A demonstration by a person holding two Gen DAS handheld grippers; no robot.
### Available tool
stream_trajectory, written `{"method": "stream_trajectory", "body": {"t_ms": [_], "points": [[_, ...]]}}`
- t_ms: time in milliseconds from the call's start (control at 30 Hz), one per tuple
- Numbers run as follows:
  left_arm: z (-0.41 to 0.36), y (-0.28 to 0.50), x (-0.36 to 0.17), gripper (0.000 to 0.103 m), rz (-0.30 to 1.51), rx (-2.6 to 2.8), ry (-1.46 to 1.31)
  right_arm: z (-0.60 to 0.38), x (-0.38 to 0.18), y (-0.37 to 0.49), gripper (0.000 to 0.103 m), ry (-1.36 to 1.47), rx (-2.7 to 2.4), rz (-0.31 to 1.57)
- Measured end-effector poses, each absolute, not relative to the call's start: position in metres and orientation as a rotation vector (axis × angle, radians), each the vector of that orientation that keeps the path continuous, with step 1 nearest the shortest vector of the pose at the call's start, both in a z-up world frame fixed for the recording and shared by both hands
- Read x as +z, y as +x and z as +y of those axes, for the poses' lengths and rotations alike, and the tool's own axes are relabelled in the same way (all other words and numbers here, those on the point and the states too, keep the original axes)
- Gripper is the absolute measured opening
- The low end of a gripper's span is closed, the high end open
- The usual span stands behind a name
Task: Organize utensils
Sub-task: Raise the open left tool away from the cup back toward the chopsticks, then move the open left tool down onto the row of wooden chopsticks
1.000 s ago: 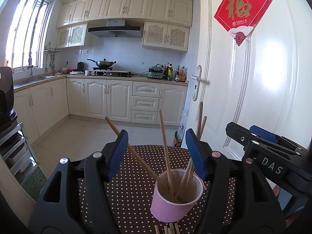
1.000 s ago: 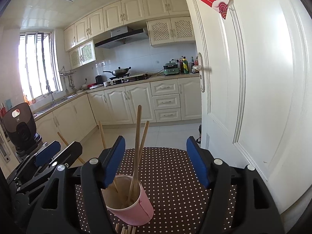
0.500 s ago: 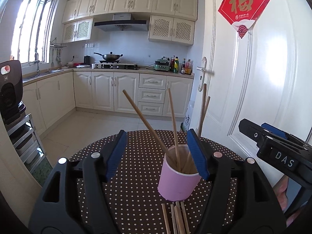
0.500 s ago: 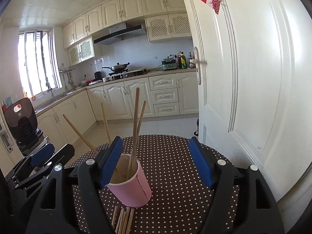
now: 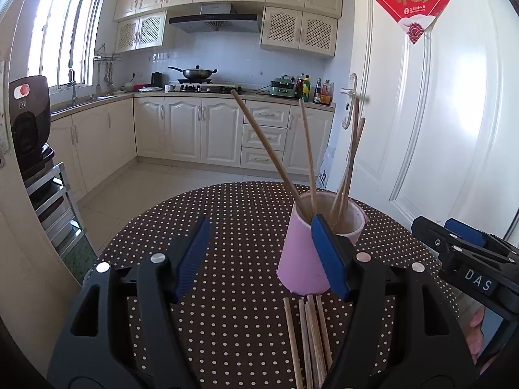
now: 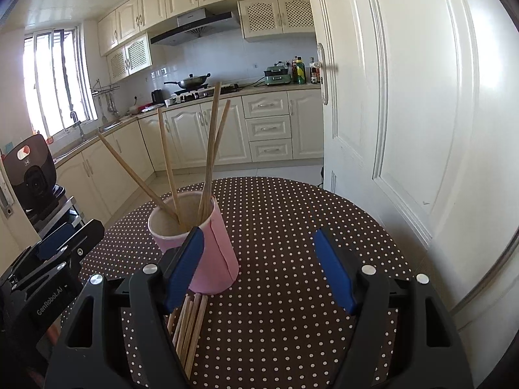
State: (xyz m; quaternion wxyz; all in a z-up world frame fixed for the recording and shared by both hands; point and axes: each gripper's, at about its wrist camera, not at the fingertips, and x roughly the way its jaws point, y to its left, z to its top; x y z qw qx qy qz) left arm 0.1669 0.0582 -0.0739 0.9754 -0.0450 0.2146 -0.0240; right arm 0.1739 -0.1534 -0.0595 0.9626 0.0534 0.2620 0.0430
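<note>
Both my tongs, left gripper (image 5: 261, 257) and right gripper (image 6: 259, 267), gape wide and empty over loose chopsticks (image 5: 308, 334); next, pinch one for the pink cup (image 5: 305, 253).

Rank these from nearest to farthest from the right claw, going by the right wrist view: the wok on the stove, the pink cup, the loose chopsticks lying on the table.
1. Loose chopsticks: flat on the table, just inside the right claw's left finger.
2. Pink cup: standing just beyond them, left of centre.
3. Wok: on the stove across the kitchen.
</note>
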Motion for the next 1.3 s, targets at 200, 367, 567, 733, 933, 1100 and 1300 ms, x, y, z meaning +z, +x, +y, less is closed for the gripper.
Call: {"method": "stream_trajectory", "body": {"t_ms": [200, 367, 567, 733, 933, 1100, 1300], "points": [[0.061, 0.166, -0.091, 0.064, 0.497, -0.049, -0.091, -0.151, -0.077, 0.172, 0.067, 0.092, 0.080, 0.595], [0.062, 0.166, -0.103, 0.064, 0.548, -0.050, -0.096, -0.148, -0.092, 0.170, 0.067, 0.083, 0.087, 0.652], [0.066, 0.161, -0.117, 0.064, 0.615, -0.061, -0.106, -0.142, -0.108, 0.167, 0.067, 0.087, 0.118, 0.724], [0.074, 0.155, -0.131, 0.064, 0.677, -0.077, -0.138, -0.135, -0.118, 0.163, 0.067, 0.081, 0.127, 0.764], [0.079, 0.150, -0.144, 0.064, 0.743, -0.101, -0.180, -0.132, -0.128, 0.158, 0.067, 0.066, 0.127, 0.788], [0.076, 0.143, -0.150, 0.065, 0.769, -0.123, -0.187, -0.133, -0.135, 0.153, 0.067, 0.050, 0.130, 0.812], [0.072, 0.135, -0.160, 0.065, 0.794, -0.143, -0.192, -0.130, -0.141, 0.150, 0.067, 0.046, 0.134, 0.831]]}}
